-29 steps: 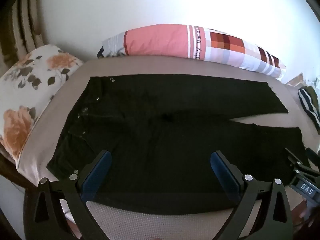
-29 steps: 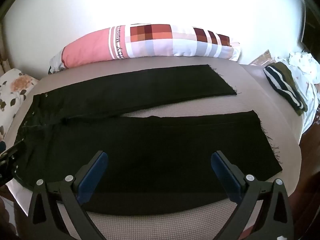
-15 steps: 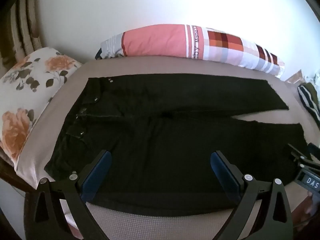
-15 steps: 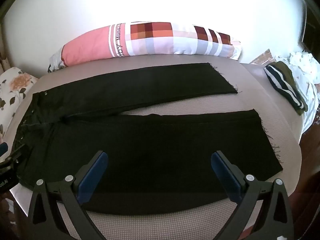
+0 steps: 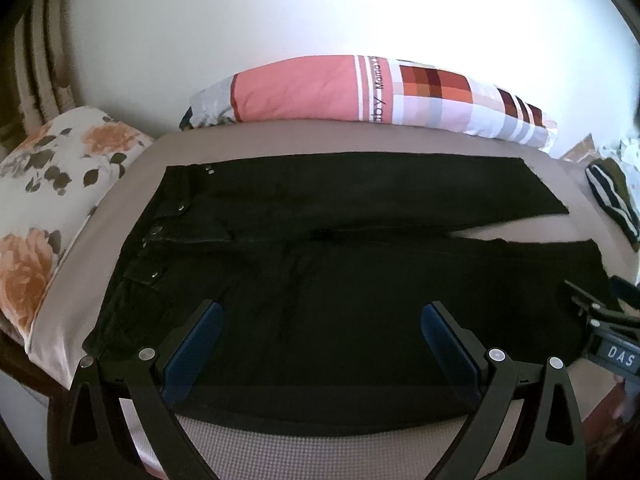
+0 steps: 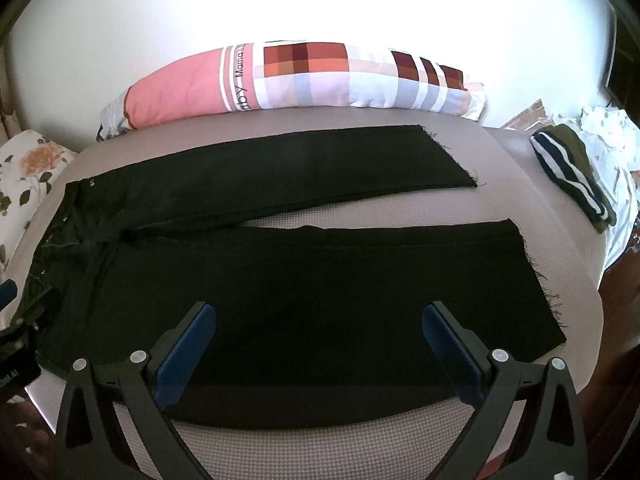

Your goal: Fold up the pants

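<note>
The long pillow (image 6: 304, 76) reads "Mama" and "by"; the right gripper (image 5: 618, 354) is labelled "DAS".

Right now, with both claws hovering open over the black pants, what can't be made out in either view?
- Left wrist view: the right claw is cut off by the frame edge; only its "DAS" label shows.
- Right wrist view: the black pants have their waistband in shadow, so the buttons are unreadable.
- Both views: the striped folded garment is too blurred to identify.
- Left claw: contact with fabric unclear.

The black pants (image 5: 320, 280) are now seen slightly lower in the left wrist view, and the right gripper (image 5: 600, 320) is shifted downward at its edge.
</note>
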{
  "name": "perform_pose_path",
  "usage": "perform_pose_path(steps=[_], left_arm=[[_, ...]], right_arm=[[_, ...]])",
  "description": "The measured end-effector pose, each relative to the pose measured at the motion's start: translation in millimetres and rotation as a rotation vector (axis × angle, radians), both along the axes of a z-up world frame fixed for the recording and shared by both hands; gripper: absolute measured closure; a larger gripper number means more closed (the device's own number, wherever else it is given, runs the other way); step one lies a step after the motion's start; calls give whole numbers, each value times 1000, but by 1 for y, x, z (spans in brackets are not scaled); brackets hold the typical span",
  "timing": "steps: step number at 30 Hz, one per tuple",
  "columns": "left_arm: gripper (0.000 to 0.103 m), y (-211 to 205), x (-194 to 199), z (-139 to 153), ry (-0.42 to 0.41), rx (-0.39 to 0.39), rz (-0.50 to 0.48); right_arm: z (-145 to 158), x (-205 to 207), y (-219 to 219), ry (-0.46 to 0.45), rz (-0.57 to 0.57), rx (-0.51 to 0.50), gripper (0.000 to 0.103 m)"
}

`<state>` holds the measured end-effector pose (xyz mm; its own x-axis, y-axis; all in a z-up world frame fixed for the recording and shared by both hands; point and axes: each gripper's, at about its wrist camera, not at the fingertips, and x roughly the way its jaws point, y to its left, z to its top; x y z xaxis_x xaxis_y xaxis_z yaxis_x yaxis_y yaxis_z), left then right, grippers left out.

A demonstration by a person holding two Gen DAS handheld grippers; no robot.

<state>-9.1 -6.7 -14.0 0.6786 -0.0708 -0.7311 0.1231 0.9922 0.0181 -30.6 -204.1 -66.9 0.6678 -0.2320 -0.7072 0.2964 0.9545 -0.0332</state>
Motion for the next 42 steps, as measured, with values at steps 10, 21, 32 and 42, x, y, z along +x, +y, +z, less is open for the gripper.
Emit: perform_pose_path(steps=[10, 21, 32, 42], left_arm=[[4, -5, -2, -2, -1, 30, -22], [4, -4, -2, -2, -1, 37, -20], [4, -3, 2, -8, 38, 54, 4], [4, 1, 6, -15, 88, 41, 15]], right_arm=[[1, 0, 0, 1, -1, -3, 0], [0, 0, 1, 2, -1, -5, 0], [-2, 0, 2, 6, -1, -6, 0], [-5, 2, 3, 8, -2, -14, 0]])
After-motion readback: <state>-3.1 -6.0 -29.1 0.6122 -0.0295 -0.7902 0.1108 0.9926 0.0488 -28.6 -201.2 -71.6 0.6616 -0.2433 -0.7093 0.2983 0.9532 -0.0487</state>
